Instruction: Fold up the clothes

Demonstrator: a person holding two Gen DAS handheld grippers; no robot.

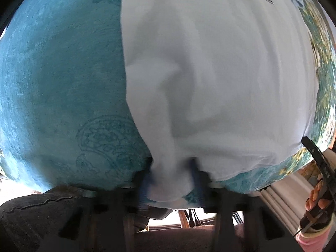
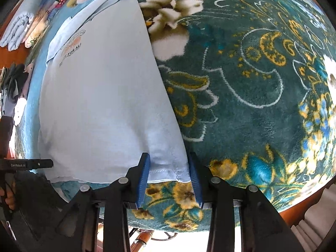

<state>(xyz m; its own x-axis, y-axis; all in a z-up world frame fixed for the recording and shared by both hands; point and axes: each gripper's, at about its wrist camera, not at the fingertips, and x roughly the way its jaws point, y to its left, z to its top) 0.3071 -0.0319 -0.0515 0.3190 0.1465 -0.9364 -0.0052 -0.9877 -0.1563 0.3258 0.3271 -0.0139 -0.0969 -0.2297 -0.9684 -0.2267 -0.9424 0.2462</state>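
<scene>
A pale blue T-shirt (image 2: 105, 96) lies spread on a teal blanket (image 2: 241, 88) patterned with yellow and white flowers, its printed chest logo (image 2: 72, 44) toward the far end and its hem at the near edge of the blanket. The right gripper (image 2: 169, 180) sits at the near right corner of the hem; its blue-padded fingers (image 2: 143, 180) stand apart on either side of that corner, with the cloth lying flat between them and not pinched. In the left wrist view the picture is blurred, but the left gripper (image 1: 171, 184) has its fingers (image 1: 145, 184) closed on a bunched fold of the shirt's near left hem, the cloth drawn up into a ridge that runs away from the grip. On this side the blanket (image 1: 58, 79) shows a plainer teal face with a faint paisley outline. The person's hand (image 1: 317, 197) on the other gripper's handle shows at the right rim of the left view, with a pink cuff (image 1: 310, 239) below it. At the far left of the blanket, beyond the shirt, lie a few folded printed cloths (image 2: 27, 27) and some dark garments (image 2: 14, 79).
</scene>
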